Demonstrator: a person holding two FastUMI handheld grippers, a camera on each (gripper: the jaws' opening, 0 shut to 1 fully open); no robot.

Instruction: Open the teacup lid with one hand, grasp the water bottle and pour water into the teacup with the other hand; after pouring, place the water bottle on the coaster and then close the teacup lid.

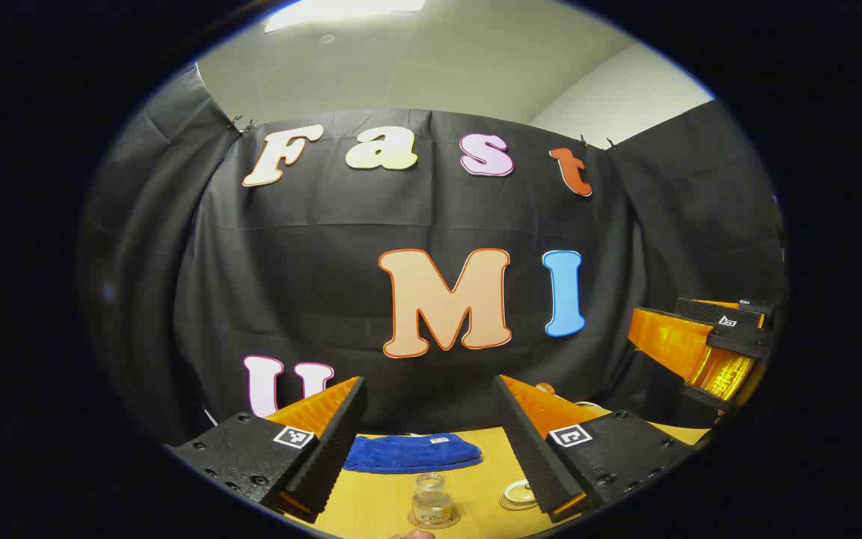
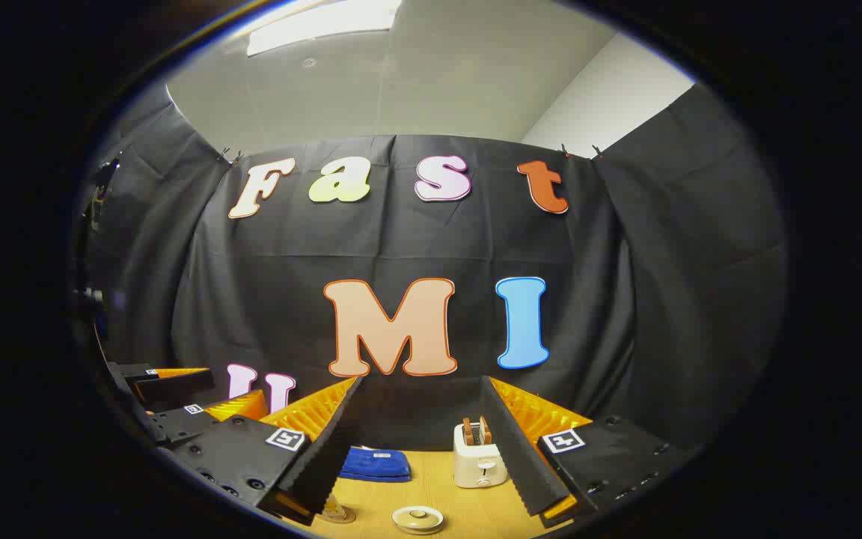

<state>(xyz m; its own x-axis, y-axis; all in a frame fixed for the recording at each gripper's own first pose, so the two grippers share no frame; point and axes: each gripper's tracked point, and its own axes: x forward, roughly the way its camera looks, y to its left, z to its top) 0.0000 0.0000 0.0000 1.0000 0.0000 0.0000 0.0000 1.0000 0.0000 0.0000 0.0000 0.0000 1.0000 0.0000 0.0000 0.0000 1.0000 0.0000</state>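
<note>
A small clear water bottle (image 1: 431,500) stands upright on a round coaster (image 1: 434,519) on the wooden table, low in the left gripper view. The left gripper (image 1: 429,379) is open and held well above and short of it, with nothing between its fingers. The teacup's pale rim (image 1: 517,496) peeks out beside one finger. In the right gripper view the teacup lid (image 2: 417,519), round and cream with a knob, sits low in the middle. The right gripper (image 2: 420,379) is open and empty, high above the lid. Part of the coaster (image 2: 339,513) shows by a finger.
A folded blue cloth (image 1: 412,453) lies at the back of the table (image 1: 476,475) against the booth wall. A cream toaster (image 2: 480,455) stands at the back, right of the cloth (image 2: 375,464). The other gripper shows at each view's edge.
</note>
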